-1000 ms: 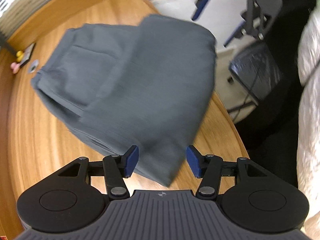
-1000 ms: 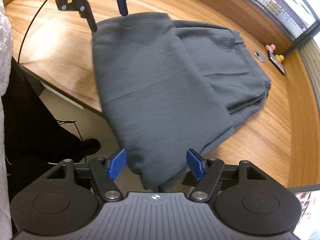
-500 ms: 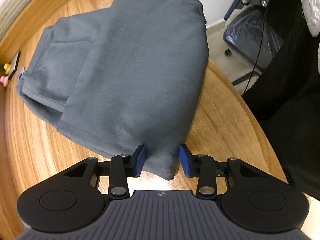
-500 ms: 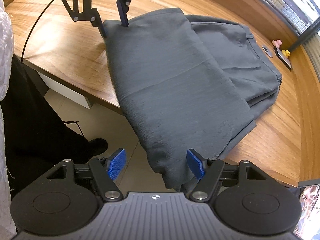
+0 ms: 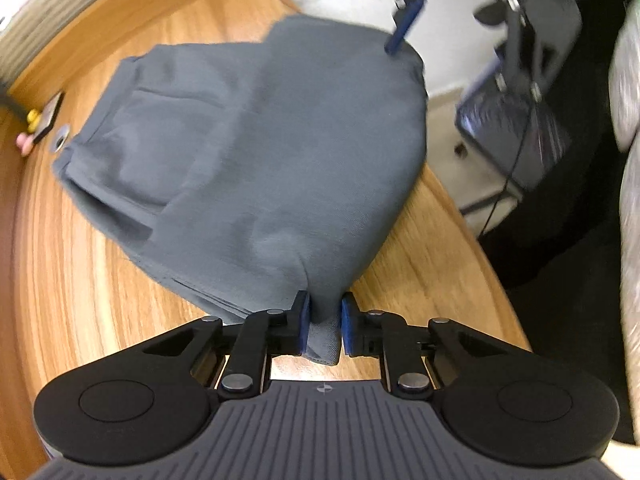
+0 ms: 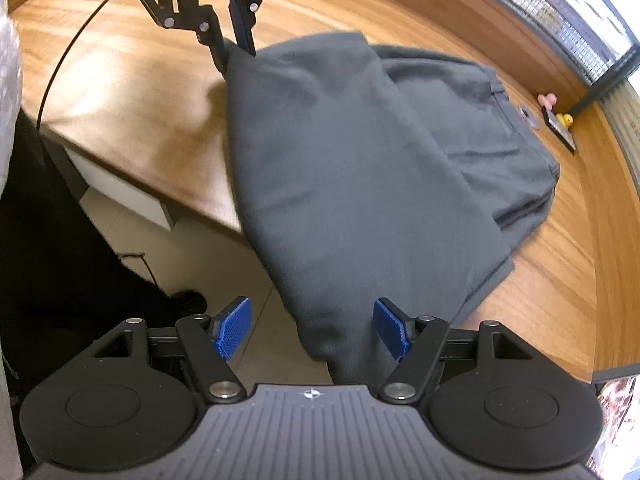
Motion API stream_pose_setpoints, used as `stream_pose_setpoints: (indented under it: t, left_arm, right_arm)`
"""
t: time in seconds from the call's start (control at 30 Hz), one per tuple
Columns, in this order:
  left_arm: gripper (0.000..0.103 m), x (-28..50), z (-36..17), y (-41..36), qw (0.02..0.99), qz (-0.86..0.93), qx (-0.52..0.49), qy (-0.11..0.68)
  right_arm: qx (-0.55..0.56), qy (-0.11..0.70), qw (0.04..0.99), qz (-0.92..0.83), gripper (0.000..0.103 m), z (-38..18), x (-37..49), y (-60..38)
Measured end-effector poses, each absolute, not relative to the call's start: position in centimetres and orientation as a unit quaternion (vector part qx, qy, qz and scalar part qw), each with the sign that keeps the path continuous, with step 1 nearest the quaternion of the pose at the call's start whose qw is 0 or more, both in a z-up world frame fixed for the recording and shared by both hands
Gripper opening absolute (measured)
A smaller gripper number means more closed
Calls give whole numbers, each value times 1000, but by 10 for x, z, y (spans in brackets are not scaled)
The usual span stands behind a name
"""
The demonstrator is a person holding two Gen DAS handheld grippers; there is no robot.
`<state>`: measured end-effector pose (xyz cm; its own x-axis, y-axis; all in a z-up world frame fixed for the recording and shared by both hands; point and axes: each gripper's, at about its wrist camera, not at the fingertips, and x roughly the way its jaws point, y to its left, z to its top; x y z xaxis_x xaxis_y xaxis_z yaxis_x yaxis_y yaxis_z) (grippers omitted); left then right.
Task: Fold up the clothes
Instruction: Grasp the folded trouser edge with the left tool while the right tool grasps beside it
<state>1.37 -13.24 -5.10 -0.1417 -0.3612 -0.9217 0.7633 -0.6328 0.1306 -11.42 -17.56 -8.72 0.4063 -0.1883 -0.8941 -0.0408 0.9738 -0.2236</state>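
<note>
A pair of grey trousers point(image 5: 256, 152) lies folded on the wooden table point(image 5: 80, 280), with its leg end draped over the near table edge. My left gripper point(image 5: 324, 326) is shut on a corner of the leg end and lifts it. In the right wrist view the same trousers point(image 6: 360, 168) hang over the edge, and my right gripper point(image 6: 312, 328) is open with the other corner of the cloth between its blue pads point(image 6: 234, 328). The left gripper point(image 6: 234, 46) shows at the far corner there.
A small dark card, a yellow and a pink toy and a round disc point(image 5: 60, 140) lie at the table's far side point(image 6: 556, 120). A black chair base point(image 5: 516, 128) and floor are beyond the table edge. A person's dark legs point(image 6: 60, 280) stand nearby.
My left gripper has closed on the trouser corner and raised it. My right gripper has stayed open and moved in around the other corner of the cloth.
</note>
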Motion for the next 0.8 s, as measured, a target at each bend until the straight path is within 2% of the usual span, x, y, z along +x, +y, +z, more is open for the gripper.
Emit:
stream_pose_setpoints:
  t: [0.17,0.33,0.43,0.47,0.5,0.53,0.57,0.6,0.67,0.8]
  left_arm:
    - [17,25,-29,-149,410,-737,483,235]
    - [17,22,-24,-157,412,-736,482,237]
    - [17,21,-22,-157,407,-736,487,235]
    - [17,22,-22,-158,407,-735,486,239]
    - [17,23,-22,-159,407,-735,486,239]
    - [17,23,-22,-158,405,-736,487,239]
    - [18,23,-22,-158,403,-736,488,238]
    - [20,22,-23,-158,403,-736,491,235]
    - [23,21,-24,-156,403,-734,497,226]
    - [48,14,-25,-146,394,-740,513,185]
  right_arm:
    - [-107,513,851,-36,79,-79,-93,-168]
    - [-112,500,859,-17,75,-82,-69,-155]
    - [-109,499,860,-6,65,-85,-53,-149]
    - [-107,502,858,-10,57,-87,-50,-149]
    - [-105,504,857,-13,44,-89,-47,-150]
    - [-104,506,856,-17,37,-90,-44,-151]
    - [-102,509,855,-20,20,-92,-42,-152]
    - [-101,511,853,-24,14,-93,-39,-152]
    - [-83,513,854,-33,11,-93,-35,-158]
    - [-63,511,856,-38,10,-82,-35,-167]
